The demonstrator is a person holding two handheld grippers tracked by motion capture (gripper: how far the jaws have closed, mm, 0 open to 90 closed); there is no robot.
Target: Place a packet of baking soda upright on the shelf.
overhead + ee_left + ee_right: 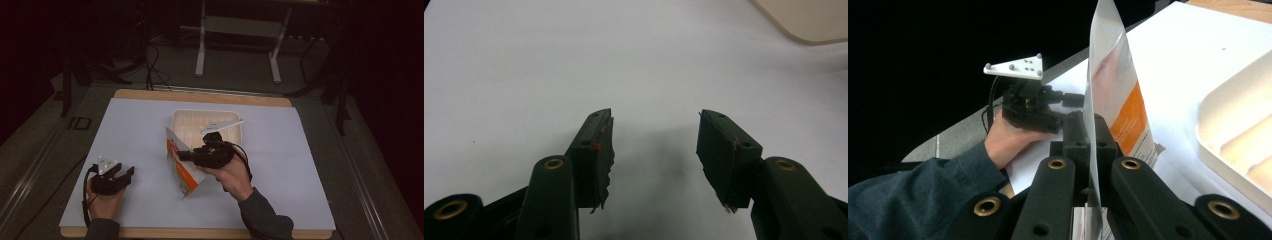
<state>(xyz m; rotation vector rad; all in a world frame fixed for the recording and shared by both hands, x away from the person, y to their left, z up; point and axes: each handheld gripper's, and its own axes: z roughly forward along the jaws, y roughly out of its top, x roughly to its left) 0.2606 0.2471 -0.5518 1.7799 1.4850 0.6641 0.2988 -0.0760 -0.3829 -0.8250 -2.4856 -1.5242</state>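
Observation:
A white pouch with orange print (182,175) stands tilted on the table, just in front of the white ridged tray (182,122). My right gripper (181,155) comes at it from the right and is shut on its edge. In the right gripper view the two jaws (1091,137) pinch the thin pouch (1115,95), which rises straight up between them. My left gripper (129,172) rests at the table's front left, apart from the pouch. Its jaws (654,145) stand open over bare white table with nothing between them.
A white flat strip (222,125) lies across the tray's near right rim. The tray's corner (809,22) lies far ahead of the left gripper. The white sheet (135,130) covers a wooden table (200,96); a metal stand (237,30) stands beyond it.

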